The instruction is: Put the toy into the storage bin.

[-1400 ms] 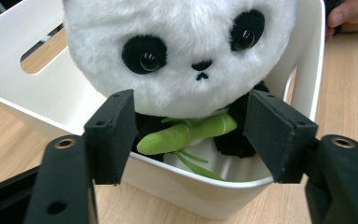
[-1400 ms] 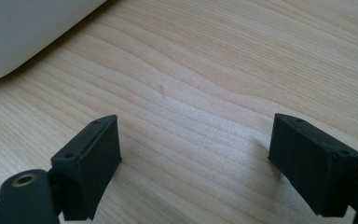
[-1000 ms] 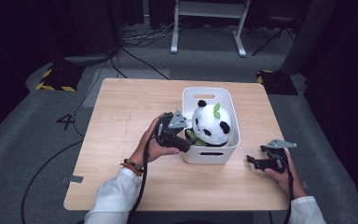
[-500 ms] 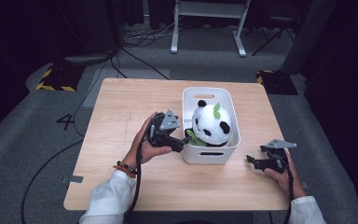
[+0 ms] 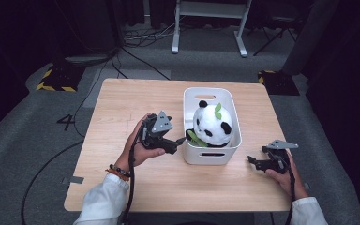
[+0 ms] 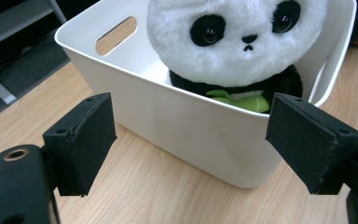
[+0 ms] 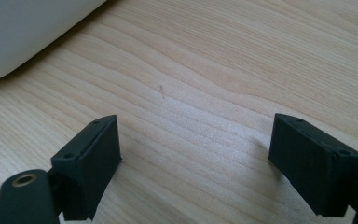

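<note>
- We see a white bin (image 5: 212,154) on a wooden table (image 5: 122,108), right of the table's middle; a slot handle is cut into each end wall
- A plush panda (image 5: 212,123) sits inside the bin, head above the rim; green leaves lie on its head and at its chest; in the left gripper view the panda (image 6: 235,39) faces the camera over the bin's near wall (image 6: 186,126)
- The left gripper (image 5: 178,140) is held in the left hand (image 5: 140,145), just beside the bin's left wall, jaws pointing at it; we see the jaws spread wide with nothing between them
- The right gripper (image 5: 255,162) rests low over the table near its right edge, apart from the bin; its jaws stand wide apart over bare wood (image 7: 205,93); a corner of the bin (image 7: 23,32) shows at upper left in the right gripper view
</note>
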### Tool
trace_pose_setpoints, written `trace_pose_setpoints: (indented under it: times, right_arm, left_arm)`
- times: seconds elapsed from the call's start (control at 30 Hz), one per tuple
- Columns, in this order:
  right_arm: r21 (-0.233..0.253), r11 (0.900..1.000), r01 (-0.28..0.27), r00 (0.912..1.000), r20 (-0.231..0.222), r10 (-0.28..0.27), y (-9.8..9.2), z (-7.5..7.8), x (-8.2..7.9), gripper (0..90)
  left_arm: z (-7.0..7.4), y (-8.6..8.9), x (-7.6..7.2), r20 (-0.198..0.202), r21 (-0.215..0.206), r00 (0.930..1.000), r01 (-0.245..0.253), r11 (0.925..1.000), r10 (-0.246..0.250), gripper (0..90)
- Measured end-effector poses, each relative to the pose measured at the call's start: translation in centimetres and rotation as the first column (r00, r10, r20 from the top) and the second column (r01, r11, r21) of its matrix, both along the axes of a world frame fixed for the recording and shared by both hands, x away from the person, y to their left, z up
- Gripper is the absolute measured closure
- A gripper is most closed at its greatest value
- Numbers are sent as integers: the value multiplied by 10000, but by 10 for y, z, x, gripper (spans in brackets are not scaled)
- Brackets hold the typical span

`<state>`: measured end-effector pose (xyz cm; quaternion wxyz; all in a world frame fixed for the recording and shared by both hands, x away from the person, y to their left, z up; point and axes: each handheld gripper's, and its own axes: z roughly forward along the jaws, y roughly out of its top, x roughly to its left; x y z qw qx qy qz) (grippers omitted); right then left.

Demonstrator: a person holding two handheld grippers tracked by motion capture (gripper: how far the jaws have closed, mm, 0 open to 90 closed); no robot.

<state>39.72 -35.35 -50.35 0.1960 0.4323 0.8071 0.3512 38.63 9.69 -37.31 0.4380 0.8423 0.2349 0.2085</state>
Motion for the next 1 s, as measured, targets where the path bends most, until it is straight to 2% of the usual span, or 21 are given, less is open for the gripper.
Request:
trace_pose_setpoints:
  times: [0.2,0.37,0.57,0.8,1.0]
  right_arm:
    - [1,10000,0,10000,0,0,0,0,0,162]
    - [0,10000,-1,10000,1,1,0,0,0,162]
    - [0,10000,0,10000,-1,0,0,0,0,162]
    - [-8,10000,-4,10000,0,4,0,0,0,162]
    - [0,10000,3,10000,0,-3,0,0,0,162]
  left_arm:
    - [-1,7,-2,47,36,9998,-214,9998,214,160]
    - [-4,10,-3,115,453,9994,-316,9985,311,165]
    - [-7,14,-6,63,446,9991,-415,9981,413,160]
    - [-10,19,-9,103,774,9986,-525,9956,518,160]
    - [-13,20,-11,168,1238,9983,-571,9907,555,160]
